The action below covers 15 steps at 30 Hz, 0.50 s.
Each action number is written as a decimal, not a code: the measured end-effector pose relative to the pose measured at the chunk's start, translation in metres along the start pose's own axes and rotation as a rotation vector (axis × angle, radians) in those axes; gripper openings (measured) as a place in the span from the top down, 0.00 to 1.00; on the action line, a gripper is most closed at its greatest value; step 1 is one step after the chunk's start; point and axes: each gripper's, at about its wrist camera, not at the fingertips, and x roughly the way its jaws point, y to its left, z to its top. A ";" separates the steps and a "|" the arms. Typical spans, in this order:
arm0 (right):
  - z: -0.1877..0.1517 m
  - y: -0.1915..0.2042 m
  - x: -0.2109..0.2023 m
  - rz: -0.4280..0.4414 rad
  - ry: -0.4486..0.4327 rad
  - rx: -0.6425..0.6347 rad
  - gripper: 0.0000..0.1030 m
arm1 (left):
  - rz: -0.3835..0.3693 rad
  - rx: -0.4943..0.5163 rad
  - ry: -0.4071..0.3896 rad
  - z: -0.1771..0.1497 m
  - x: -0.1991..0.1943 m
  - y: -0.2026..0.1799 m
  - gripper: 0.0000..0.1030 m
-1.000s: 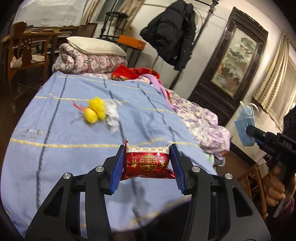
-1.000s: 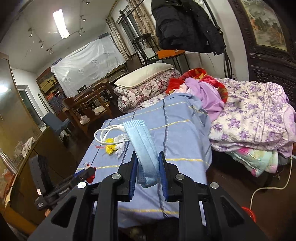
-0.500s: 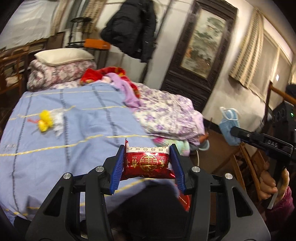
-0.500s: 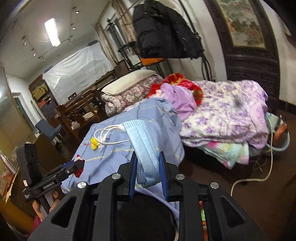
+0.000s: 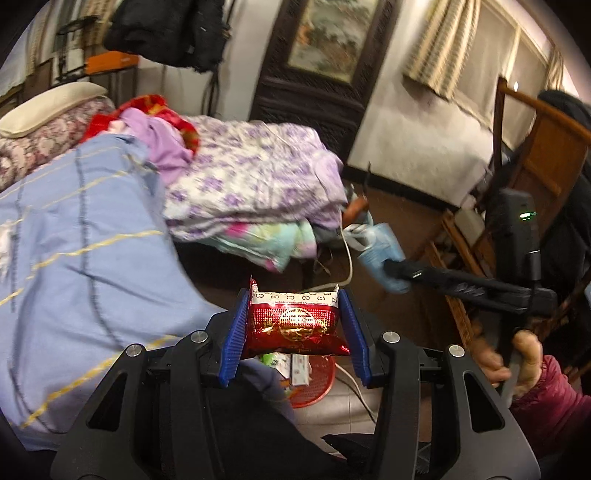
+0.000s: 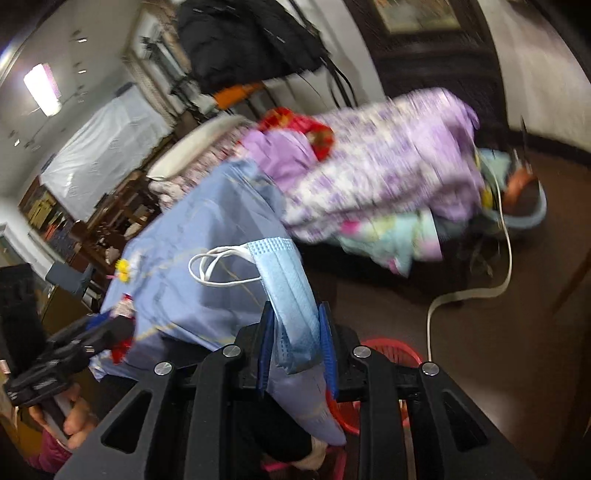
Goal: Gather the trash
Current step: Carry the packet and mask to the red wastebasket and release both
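My left gripper (image 5: 293,317) is shut on a red foil snack packet (image 5: 294,325) with a white top strip, held above a red mesh trash basket (image 5: 314,384) on the floor. My right gripper (image 6: 297,332) is shut on a light blue face mask (image 6: 286,280) whose white ear loops hang to the left; the red basket (image 6: 391,347) shows just below and behind its fingers. In the left wrist view the right gripper (image 5: 391,271) with the mask (image 5: 380,247) is at the right. Yellow and white trash (image 6: 125,267) lies on the blue bedspread.
A bed with a blue striped bedspread (image 5: 74,236) and a heap of purple floral bedding (image 5: 251,184) is at the left. A white cable (image 6: 480,291) runs over the dark floor. A wooden chair (image 5: 532,177) stands at the right. A black coat (image 5: 166,33) hangs on the wall.
Both grippers have swung right and down, away from the bed toward the floor. The red basket has come into view beneath them. Each still holds its item.
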 end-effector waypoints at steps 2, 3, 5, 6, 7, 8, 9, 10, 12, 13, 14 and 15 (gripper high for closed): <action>-0.009 -0.014 0.018 -0.006 0.054 0.021 0.72 | -0.011 0.016 0.035 -0.002 0.016 -0.008 0.53; -0.016 -0.025 0.035 -0.012 0.101 0.036 0.66 | -0.013 0.020 0.047 -0.003 0.021 -0.010 0.53; -0.023 -0.038 0.050 -0.022 0.129 0.072 0.58 | -0.017 0.029 0.080 -0.004 0.034 -0.014 0.53; -0.024 -0.042 0.052 -0.022 0.128 0.086 0.57 | -0.018 0.037 0.099 -0.005 0.043 -0.016 0.53; -0.025 -0.046 0.052 -0.010 0.119 0.104 0.57 | -0.018 0.041 0.109 -0.006 0.046 -0.018 0.53; -0.025 -0.048 0.050 0.002 0.111 0.110 0.57 | -0.021 0.046 0.123 -0.007 0.053 -0.019 0.53; -0.022 -0.048 0.043 0.014 0.091 0.107 0.57 | -0.025 0.048 0.131 -0.007 0.056 -0.020 0.53; -0.021 -0.048 0.039 0.013 0.074 0.100 0.57 | -0.030 0.051 0.143 -0.008 0.062 -0.021 0.53; -0.015 -0.045 0.020 0.008 0.006 0.081 0.54 | -0.039 0.055 0.165 -0.009 0.074 -0.024 0.53; -0.013 -0.046 0.014 0.006 -0.016 0.077 0.53 | -0.041 0.056 0.175 -0.010 0.079 -0.026 0.53; -0.010 -0.046 0.008 0.005 -0.041 0.072 0.51 | -0.044 0.057 0.186 -0.010 0.084 -0.028 0.53; -0.006 -0.046 0.000 0.004 -0.069 0.068 0.49 | -0.049 0.060 0.199 -0.011 0.090 -0.030 0.53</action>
